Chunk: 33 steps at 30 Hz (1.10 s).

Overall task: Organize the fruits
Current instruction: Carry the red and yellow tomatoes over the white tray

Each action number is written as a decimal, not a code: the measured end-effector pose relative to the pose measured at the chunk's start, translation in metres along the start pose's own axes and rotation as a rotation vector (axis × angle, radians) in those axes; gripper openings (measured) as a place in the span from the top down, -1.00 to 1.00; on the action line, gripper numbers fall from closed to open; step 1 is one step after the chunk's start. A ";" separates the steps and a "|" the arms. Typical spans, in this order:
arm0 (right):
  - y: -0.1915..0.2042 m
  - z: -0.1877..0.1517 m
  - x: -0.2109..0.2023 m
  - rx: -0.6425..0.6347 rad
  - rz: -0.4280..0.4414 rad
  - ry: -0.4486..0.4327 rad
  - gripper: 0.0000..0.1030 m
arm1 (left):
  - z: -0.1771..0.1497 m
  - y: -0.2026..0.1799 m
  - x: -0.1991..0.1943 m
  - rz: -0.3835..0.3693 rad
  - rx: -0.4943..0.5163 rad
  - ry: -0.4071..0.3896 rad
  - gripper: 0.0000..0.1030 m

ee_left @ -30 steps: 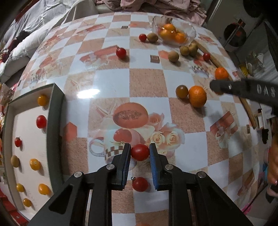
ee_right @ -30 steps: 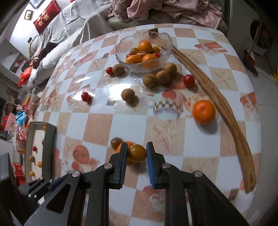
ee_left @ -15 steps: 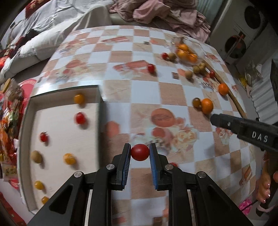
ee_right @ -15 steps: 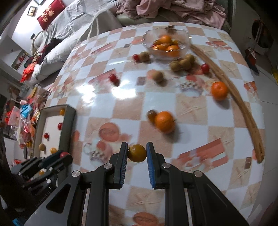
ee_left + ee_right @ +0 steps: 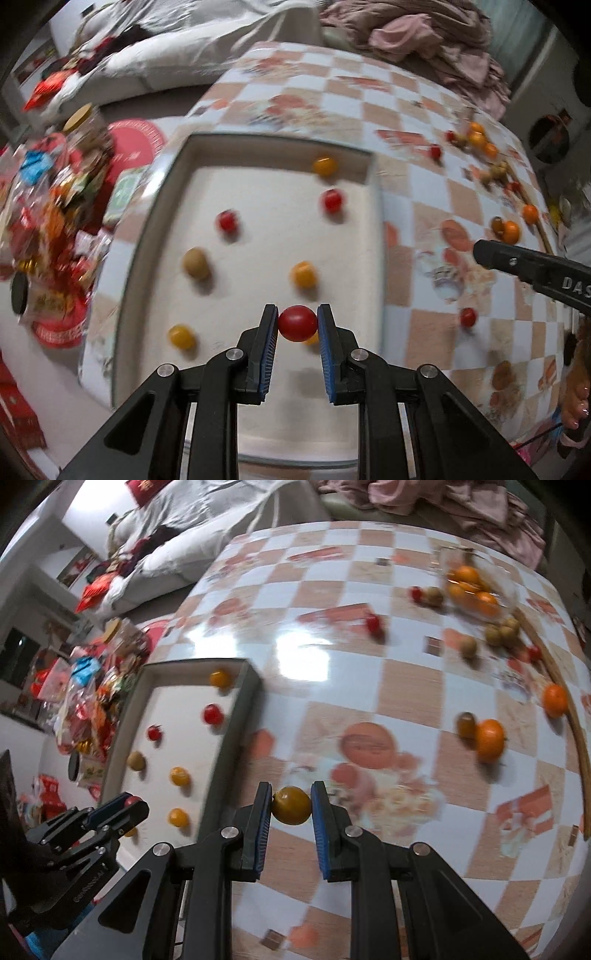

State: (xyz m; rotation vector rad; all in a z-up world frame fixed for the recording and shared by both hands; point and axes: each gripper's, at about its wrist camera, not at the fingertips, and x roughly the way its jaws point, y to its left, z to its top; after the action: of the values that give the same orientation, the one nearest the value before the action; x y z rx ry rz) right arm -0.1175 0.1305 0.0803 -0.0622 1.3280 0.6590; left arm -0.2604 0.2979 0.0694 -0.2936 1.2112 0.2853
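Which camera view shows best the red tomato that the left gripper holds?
The left wrist view: the red tomato sits large between the left gripper pads, above the tray. The right wrist view shows only a sliver of it at that gripper's tips.

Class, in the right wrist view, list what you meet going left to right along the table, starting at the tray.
Tray → yellow tomato held in the right claw → dark tomato → big orange → smaller orange.
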 end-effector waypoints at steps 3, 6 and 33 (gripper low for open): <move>0.018 0.000 0.007 -0.031 0.013 0.013 0.54 | -0.004 0.015 0.005 0.016 -0.023 0.003 0.55; 0.034 0.002 0.014 -0.063 0.024 0.025 0.54 | -0.005 0.024 0.010 0.028 -0.035 0.004 0.55; 0.085 0.041 0.074 -0.143 0.011 0.080 0.54 | 0.010 0.042 0.042 0.037 -0.040 0.015 0.55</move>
State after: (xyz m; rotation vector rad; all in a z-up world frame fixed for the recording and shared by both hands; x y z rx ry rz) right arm -0.1160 0.2469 0.0515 -0.1992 1.3571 0.7673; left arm -0.2536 0.3428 0.0297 -0.3083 1.2281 0.3405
